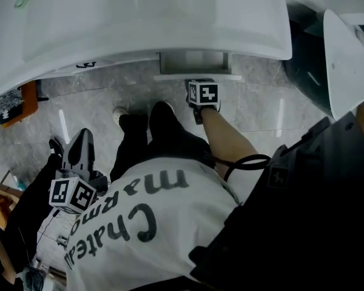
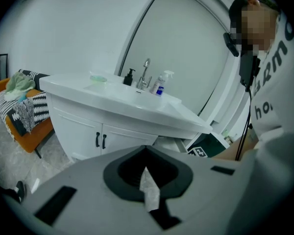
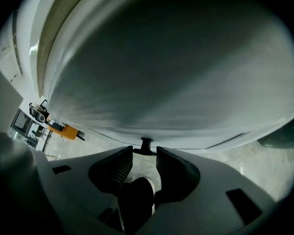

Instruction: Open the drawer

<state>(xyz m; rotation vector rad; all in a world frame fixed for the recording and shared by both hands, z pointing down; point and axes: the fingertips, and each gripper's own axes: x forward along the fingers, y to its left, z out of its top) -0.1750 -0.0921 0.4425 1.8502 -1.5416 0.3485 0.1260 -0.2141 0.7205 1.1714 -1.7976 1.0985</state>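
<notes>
The white drawer (image 1: 197, 60) under the vanity counter stands pulled out a little, its front panel (image 1: 197, 77) toward me. My right gripper (image 1: 200, 83) reaches down to that panel. In the right gripper view the drawer front (image 3: 176, 72) fills the picture, and the small black handle (image 3: 145, 145) sits between the ribbed pads (image 3: 121, 166), which close on it. My left gripper (image 1: 80, 139) hangs low at the left, away from the vanity. In its own view the left gripper (image 2: 148, 180) has its jaws together, with only a thin pale sliver between them.
The white vanity counter (image 1: 139, 23) with its sink overhangs the drawer. Cabinet doors (image 2: 100, 138) with black handles are left of the drawer; a faucet (image 2: 145, 75) and bottles stand on top. A toilet (image 1: 346, 59) is at the right, an orange chair (image 2: 24, 121) with clothes at the left. My shoes (image 1: 164, 111) stand before the drawer.
</notes>
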